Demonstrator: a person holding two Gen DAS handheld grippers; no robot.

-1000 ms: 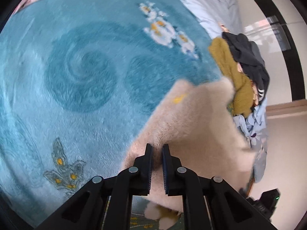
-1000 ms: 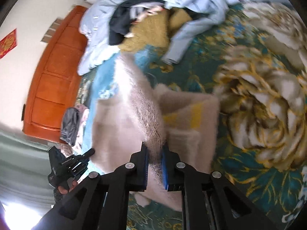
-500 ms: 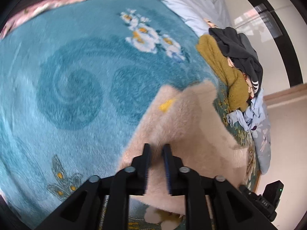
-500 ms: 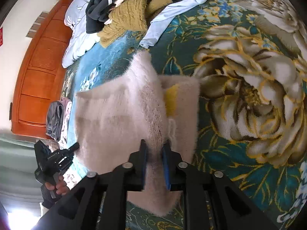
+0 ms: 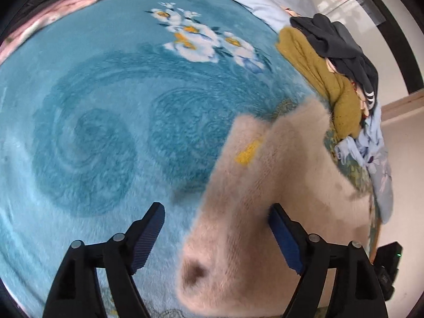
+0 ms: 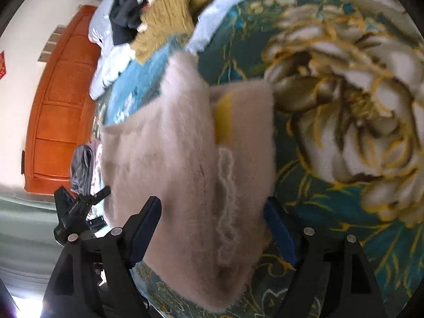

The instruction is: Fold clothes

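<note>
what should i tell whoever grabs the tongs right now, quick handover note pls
Left tongs: open, holding nothing; the fuzzy beige sweater lies partly between the fingers.
Right tongs: open, holding nothing, sweater in front of them.
Sweater: on the bed, folded over itself, yellow patch showing, straddling the blue blanket and the green floral blanket.
Done: this sweater looks folded and is out of both grips.
Left: the unfolded pile at the far side (mustard knit, dark garment, light blue pieces). Folded items sit near the headboard.
</note>
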